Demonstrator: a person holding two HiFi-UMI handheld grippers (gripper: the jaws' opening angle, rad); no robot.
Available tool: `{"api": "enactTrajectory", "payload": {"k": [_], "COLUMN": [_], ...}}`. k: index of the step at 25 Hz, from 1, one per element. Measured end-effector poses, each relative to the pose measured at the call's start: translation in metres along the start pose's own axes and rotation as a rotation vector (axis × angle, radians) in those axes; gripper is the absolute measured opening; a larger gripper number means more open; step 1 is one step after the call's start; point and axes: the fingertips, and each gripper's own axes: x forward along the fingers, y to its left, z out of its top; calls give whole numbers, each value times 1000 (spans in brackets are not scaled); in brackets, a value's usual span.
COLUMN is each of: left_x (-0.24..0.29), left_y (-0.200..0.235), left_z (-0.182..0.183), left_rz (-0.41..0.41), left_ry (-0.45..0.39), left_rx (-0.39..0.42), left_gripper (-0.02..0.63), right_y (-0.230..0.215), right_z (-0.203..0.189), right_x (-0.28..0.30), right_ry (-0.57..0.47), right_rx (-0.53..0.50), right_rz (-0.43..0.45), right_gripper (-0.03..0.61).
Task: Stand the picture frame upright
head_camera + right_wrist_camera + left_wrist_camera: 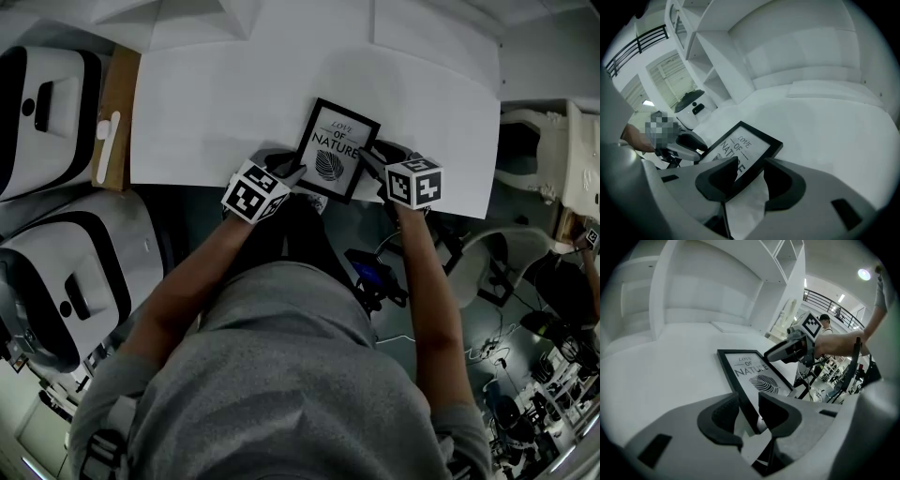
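Currently the frame (pixel 336 148) is found at the front edge of the bench (pixel 206 112), print side up and turned slightly askew, with its top edge away from the person. It is not seen upright. The whole print can be read from above in the head view, so it is judged to be flat or leaning well back; which of the two cannot be told.

The near left corner is straddled by the left hand-held gripper (pixel 749 401). Its jaws are held apart, one on either side of the black rim, and no firm pinch is made out. The near right corner is straddled likewise by the right hand-held gripper (pixel 751 164), jaws apart, with a white gap noted between the rim and the outer jaw.

Progress, as judged:
- Done: one hand-held gripper is placed at each lower corner.
- Left: the rim is to be gripped, the top edge raised, and the frame set on its lower edge so that it stays up. No stand is identified in any view.

White shelving (pixel 717 291) is seen behind the bench.
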Motion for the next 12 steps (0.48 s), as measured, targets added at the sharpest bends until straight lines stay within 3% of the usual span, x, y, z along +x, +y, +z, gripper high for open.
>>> {"api": "enactTrajectory", "payload": {"k": [12], "left_x": [-7], "left_y": [-11], "left_z": [-13], "left_rz": [-49], "left_ry": [26], "left_rx": [-41], "left_gripper": [124], "right_y": [7], "right_z": [7], "right_x": [9], "right_ry": [6], "right_rx": [-52], "right_rz": [13], "right_gripper": [166]}}
